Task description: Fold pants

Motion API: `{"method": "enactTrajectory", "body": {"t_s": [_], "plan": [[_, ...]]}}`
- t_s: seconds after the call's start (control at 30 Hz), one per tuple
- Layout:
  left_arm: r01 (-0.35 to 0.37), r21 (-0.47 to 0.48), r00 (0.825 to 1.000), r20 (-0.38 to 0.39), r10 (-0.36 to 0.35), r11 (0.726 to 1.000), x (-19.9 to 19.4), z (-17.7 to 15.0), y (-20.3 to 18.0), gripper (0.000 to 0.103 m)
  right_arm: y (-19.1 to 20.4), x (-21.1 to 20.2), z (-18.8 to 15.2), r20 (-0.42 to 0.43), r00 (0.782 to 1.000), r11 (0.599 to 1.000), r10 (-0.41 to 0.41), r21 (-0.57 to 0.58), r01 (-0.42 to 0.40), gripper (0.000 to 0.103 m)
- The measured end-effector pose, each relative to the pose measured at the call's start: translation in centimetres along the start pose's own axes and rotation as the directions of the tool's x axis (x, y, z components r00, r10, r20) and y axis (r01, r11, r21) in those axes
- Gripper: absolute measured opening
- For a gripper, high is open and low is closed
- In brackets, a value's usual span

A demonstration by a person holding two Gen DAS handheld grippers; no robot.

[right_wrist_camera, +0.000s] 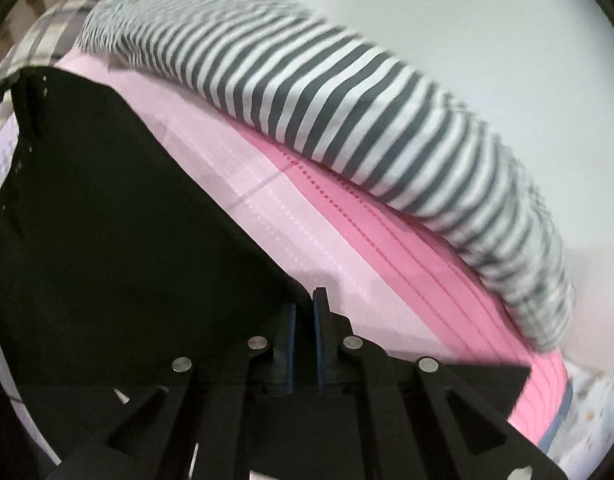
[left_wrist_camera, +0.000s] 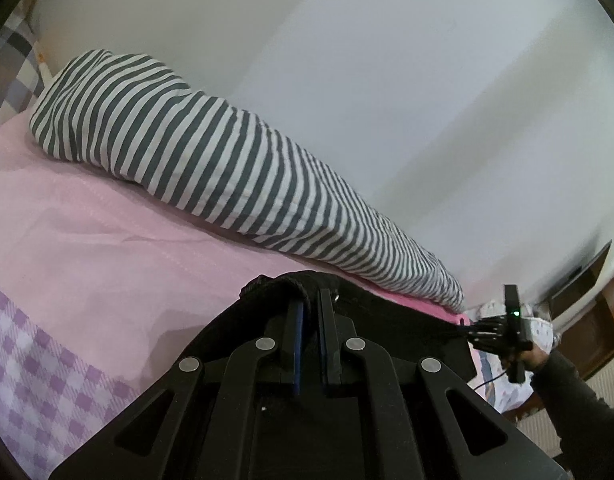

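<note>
The black pants [left_wrist_camera: 407,328] are stretched between my two grippers above a pink bed sheet [left_wrist_camera: 107,240]. My left gripper [left_wrist_camera: 311,294] is shut on one end of the pants, with bunched black cloth and a cord between its blue pads. In the right wrist view the pants [right_wrist_camera: 107,200] spread as a dark sheet to the left. My right gripper [right_wrist_camera: 305,294] is shut on their edge. The left wrist view also shows the right gripper [left_wrist_camera: 467,326] at the far right, held by a hand in a dark sleeve and pinching the other end of the cloth.
A long grey-and-white striped bolster [left_wrist_camera: 227,160] lies along the white wall [left_wrist_camera: 387,60] behind the pink sheet [right_wrist_camera: 307,220]. A purple checked cover [left_wrist_camera: 35,380] borders the bed's near edge. A plaid pillow [left_wrist_camera: 15,60] sits at the far left. Dark wooden furniture [left_wrist_camera: 587,312] stands at the right.
</note>
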State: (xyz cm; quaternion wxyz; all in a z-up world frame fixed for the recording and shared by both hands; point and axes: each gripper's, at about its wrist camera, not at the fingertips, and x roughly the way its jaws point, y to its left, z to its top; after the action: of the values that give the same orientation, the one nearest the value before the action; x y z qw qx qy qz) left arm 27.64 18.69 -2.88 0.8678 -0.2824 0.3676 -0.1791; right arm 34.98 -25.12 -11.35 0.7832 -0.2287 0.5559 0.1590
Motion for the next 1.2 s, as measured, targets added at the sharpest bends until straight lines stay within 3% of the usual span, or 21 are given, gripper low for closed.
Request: {"method": "enactTrajectory", "body": {"t_s": [0.2, 0.37, 0.63, 0.8, 0.97, 1.1, 1.2], "plan": [[0.040, -0.005, 0.999, 0.009, -0.040, 0.999, -2.8, -1.4, -0.9, 0.006, 2.9, -5.9, -4.7, 0.079, 0.992, 0.992, -0.094, 0.094, 0.087, 0.005], [0.054, -0.002, 0.999, 0.001, -0.054, 0.999, -5.8, -3.3, -1.3, 0.006, 4.4, -8.1, -10.2, 0.100, 0.987, 0.977, -0.124, 0.187, 0.104, 0.005], [0.027, 0.008, 0.996, -0.090, -0.026, 1.000, -9.2, -8.3, -0.6, 0.006, 7.6, -7.5, -17.6, 0.086, 0.992, 0.943, -0.090, 0.327, 0.057, 0.005], [-0.033, 0.030, 0.987, -0.157, 0.038, 0.999, -10.1, -11.8, 0.2, 0.008, 9.1, -6.1, -19.9, 0.080, 0.994, 0.924, -0.074, 0.382, 0.038, 0.005], [-0.127, 0.082, 0.963, -0.227, 0.143, 0.988, -9.8, -14.7, 1.0, 0.010, 9.5, -5.1, -21.6, 0.076, 0.995, 0.899, -0.058, 0.439, 0.019, 0.006], [-0.220, 0.131, 0.917, -0.311, 0.250, 0.967, -8.2, -16.7, 1.7, 0.012, 9.4, -5.0, -22.3, 0.089, 0.995, 0.867, -0.045, 0.499, -0.006, 0.009], [-0.248, 0.156, 0.901, -0.325, 0.287, 0.956, -8.0, -17.7, 1.5, 0.012, 9.7, -5.6, -22.6, 0.115, 0.992, 0.851, -0.059, 0.525, -0.010, 0.014]]}}
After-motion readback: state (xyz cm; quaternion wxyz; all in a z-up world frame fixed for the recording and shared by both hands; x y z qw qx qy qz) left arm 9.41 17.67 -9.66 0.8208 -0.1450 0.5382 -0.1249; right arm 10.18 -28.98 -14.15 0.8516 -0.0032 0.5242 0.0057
